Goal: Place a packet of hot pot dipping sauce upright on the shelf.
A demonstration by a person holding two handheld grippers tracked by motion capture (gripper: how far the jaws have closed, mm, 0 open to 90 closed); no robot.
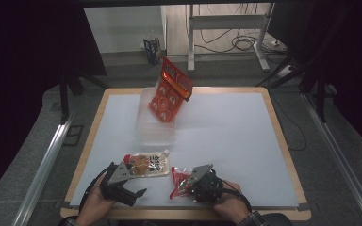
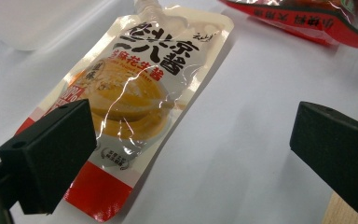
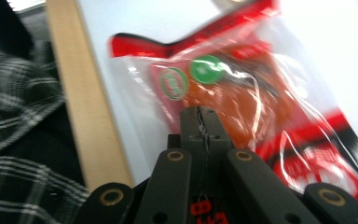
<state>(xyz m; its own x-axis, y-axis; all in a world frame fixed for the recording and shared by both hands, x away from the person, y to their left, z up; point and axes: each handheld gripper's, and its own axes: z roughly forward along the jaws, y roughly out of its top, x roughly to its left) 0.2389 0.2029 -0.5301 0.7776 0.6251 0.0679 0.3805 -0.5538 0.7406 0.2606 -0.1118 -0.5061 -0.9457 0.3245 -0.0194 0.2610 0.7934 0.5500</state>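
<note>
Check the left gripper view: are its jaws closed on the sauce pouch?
No, the left gripper has its jaws wide apart, and the sauce pouch lies flat on the table unpinched.

White-topped table (image 1: 226, 141) with wooden rim. Near front edge: spouted sauce pouch (image 1: 146, 165) left of centre, red snack packet (image 1: 179, 182) beside it. Toward back edge: clear tub (image 1: 143, 129) holding upright red bag (image 1: 170, 94).

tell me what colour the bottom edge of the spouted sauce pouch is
Red, on the spouted sauce pouch; clearest in the left gripper view.
</note>
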